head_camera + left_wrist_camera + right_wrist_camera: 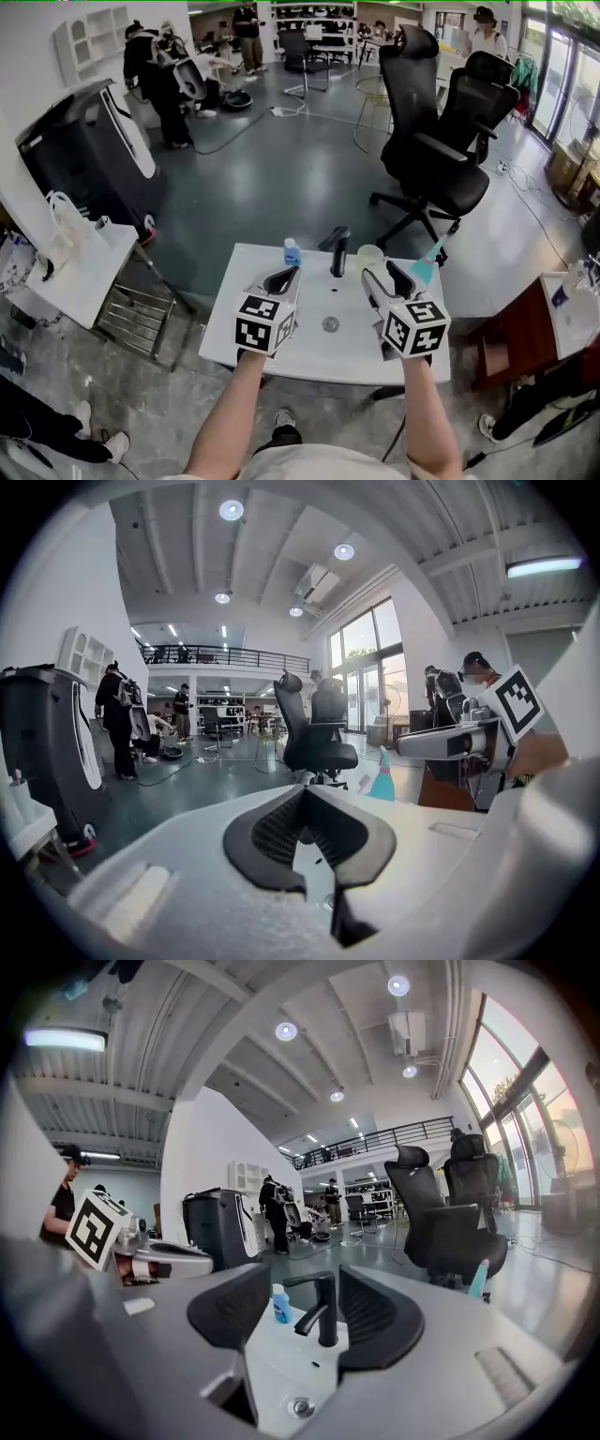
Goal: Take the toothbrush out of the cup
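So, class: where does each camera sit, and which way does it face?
Head view: on the person's head, steeply down at the sink; forearms, left tongs, right tongs show.
Left gripper view: on the left tongs, along its shut jaws toward an office chair.
Right gripper view: on the right tongs, between its open jaws at the faucet.
Shared: head and right gripper views both show the faucet.

- Pretty bright all round: round ceiling lights [232, 510] way up above the left gripper [305, 791], plus daylight from tall windows [364, 644] off to its right.
- The grey floor [309, 178] beyond both grippers has a pale sheen, and shadows stay soft.
- Both gripper views are heavy fisheye, with black corners and lines bowing near the edges.
- Up close, the left and right gripper [305, 1283] bodies look soft. The room behind is sharper.
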`<action>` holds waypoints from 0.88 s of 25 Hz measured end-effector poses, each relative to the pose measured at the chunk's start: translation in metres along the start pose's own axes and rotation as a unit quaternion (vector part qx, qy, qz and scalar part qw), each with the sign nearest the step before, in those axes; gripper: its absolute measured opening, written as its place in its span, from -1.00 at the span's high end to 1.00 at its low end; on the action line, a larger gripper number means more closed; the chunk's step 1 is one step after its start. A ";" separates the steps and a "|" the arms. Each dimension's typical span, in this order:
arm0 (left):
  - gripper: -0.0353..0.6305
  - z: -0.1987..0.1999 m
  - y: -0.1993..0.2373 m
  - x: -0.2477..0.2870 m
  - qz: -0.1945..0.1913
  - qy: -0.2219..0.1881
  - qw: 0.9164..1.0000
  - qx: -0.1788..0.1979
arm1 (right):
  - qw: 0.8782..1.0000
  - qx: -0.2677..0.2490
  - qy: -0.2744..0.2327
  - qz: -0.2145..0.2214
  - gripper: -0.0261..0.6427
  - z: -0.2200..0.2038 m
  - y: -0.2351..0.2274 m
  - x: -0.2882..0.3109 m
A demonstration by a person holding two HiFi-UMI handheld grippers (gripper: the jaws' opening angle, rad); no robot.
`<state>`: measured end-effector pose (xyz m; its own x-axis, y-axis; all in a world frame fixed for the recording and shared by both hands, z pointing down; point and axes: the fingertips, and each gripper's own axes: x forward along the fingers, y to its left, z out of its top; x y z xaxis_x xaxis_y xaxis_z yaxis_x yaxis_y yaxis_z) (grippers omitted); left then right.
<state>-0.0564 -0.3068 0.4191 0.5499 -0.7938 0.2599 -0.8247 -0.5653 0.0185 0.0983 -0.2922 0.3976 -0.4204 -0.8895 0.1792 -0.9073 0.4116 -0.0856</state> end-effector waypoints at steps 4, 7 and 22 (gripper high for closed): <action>0.89 0.005 0.036 0.010 -0.010 -0.004 1.000 -0.005 | 1.000 -0.003 0.003 -0.017 0.26 0.007 0.007 0.029; 0.89 0.009 0.053 0.016 -0.024 -0.006 1.000 -0.002 | 0.999 -0.001 -0.003 -0.034 0.26 0.013 0.009 0.043; 0.89 0.011 0.072 0.050 -0.081 -0.011 0.997 0.002 | 0.995 0.000 -0.008 -0.100 0.26 0.017 -0.002 0.058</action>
<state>-0.0868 -0.3890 0.4230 0.6785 -0.6970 0.2322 -0.7244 -0.6873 0.0538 0.0758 -0.3477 0.3919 -0.2307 -0.9569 0.1765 -0.9730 0.2255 -0.0491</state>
